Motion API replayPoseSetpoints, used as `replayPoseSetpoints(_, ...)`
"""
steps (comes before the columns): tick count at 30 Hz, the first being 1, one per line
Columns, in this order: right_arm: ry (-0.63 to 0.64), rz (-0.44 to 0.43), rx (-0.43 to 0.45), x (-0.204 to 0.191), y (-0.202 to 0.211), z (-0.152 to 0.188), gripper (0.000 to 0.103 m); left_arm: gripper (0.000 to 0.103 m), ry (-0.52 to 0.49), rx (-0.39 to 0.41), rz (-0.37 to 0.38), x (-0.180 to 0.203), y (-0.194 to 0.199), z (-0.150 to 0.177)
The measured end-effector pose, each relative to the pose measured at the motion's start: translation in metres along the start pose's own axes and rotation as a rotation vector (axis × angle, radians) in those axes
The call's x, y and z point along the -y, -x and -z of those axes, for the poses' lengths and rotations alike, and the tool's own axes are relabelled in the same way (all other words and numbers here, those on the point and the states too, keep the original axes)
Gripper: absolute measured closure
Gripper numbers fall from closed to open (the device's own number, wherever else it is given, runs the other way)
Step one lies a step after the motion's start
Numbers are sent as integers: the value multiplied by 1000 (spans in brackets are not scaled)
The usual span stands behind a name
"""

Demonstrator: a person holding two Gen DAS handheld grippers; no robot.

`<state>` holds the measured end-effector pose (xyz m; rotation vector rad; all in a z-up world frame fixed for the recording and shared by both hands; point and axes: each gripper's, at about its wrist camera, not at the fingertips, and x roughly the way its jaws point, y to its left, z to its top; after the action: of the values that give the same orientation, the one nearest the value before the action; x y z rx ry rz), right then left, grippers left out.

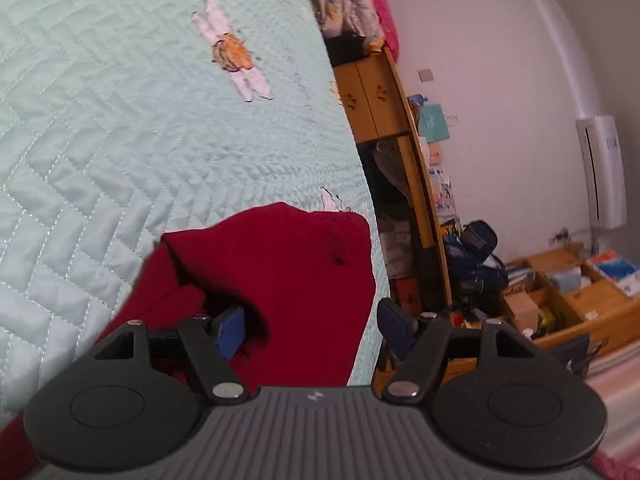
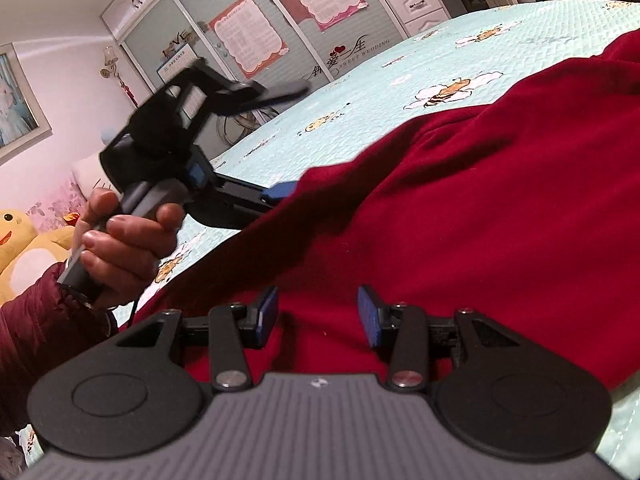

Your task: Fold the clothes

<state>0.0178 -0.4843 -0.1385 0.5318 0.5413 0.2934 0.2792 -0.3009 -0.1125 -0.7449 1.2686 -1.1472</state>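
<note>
**Red garment still loose on the bed, fold barely begun**

A dark red garment (image 2: 460, 208) lies spread and rumpled across the quilted mint bedspread (image 1: 120, 120), with no neat fold visible; my judgement is that the folding is at an early stage and most of it remains. In the left wrist view one end of the cloth lies near the bed's side edge, bunched with a shadowed crease.

The left gripper (image 1: 308, 326) has its fingers spread wide, nothing pinched; one blue pad sits against the bunched cloth, the other hangs past the bed's edge. The right gripper (image 2: 318, 314) hovers over the garment with its fingers parted and cloth lying beneath the gap; the pads do not look pressed on it. The person's hand (image 2: 120, 240) holds the left tool's handle.

The bedspread beyond the garment is bare, giving room to fold. Beside the bed edge stands a wooden shelf (image 1: 384, 100), cluttered below, so swings that way are tight.
</note>
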Motion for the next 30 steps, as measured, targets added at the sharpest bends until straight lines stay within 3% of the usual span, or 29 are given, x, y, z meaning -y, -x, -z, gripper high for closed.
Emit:
replayPoseSetpoints(3, -6, -5, 0, 2, -2, -2, 58, 32, 51, 33, -26, -9, -3, -7)
replayPoseSetpoints(11, -24, -21, 3, 2, 1, 1, 58, 32, 223, 146, 25, -30, 12, -14)
replayPoseSetpoints(17, -28, -25, 4, 0, 2, 1, 58, 32, 215, 47, 54, -27, -7, -22)
replayPoseSetpoints(18, -29, -25, 4, 0, 2, 2, 58, 37, 214, 76, 53, -28, -2, -30)
replayPoseSetpoints(21, -23, -20, 3, -2, 2, 4, 58, 65, 218, 192, 47, -36, 19, -59)
replayPoseSetpoints(23, -23, -19, 3, -2, 1, 5, 58, 66, 233, 200, 16, -45, 22, -72)
replayPoseSetpoints(26, -27, -21, 1, -2, 1, 5, 58, 72, 143, 146, -91, -39, 9, -71)
replayPoseSetpoints(30, -30, -22, 2, -2, 2, 5, 58, 67, 224, 152, -12, -54, 11, -66)
